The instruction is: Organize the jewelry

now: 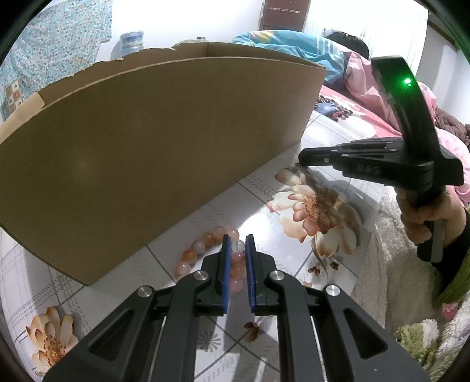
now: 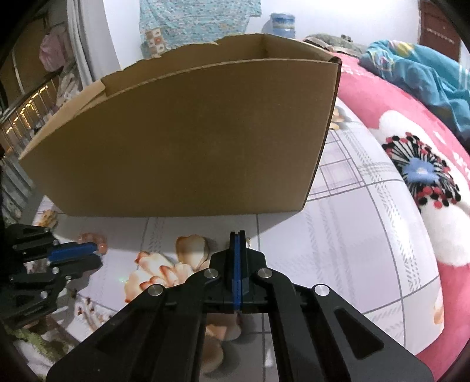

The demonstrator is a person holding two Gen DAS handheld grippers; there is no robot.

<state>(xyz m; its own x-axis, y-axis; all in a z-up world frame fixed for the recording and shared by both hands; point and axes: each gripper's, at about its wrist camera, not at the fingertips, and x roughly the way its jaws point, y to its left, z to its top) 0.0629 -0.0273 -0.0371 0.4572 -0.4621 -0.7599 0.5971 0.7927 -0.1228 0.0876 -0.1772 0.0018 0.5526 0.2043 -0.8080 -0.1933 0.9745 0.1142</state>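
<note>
Bead bracelet [image 1: 211,249] of orange, pink and milky beads lies on glossy floral cloth [image 1: 320,205], just beside near wall of cardboard box [image 1: 152,152]. Loop stretched; long axis runs along left gripper [image 1: 237,245] fingers, away from camera toward box. Left jaws narrow, blue pads clamping bracelet's beads. Right gripper [image 2: 238,235] pressed fully together, nothing between pads. Embossed lettering on right gripper body unreadable.

This is a bedroom in a home. A pink flowered blanket [image 2: 411,141] and a crumpled blue quilt [image 2: 417,70] lie on a bed, and patterned blue cloth [image 2: 188,23] hangs on the white wall.
</note>
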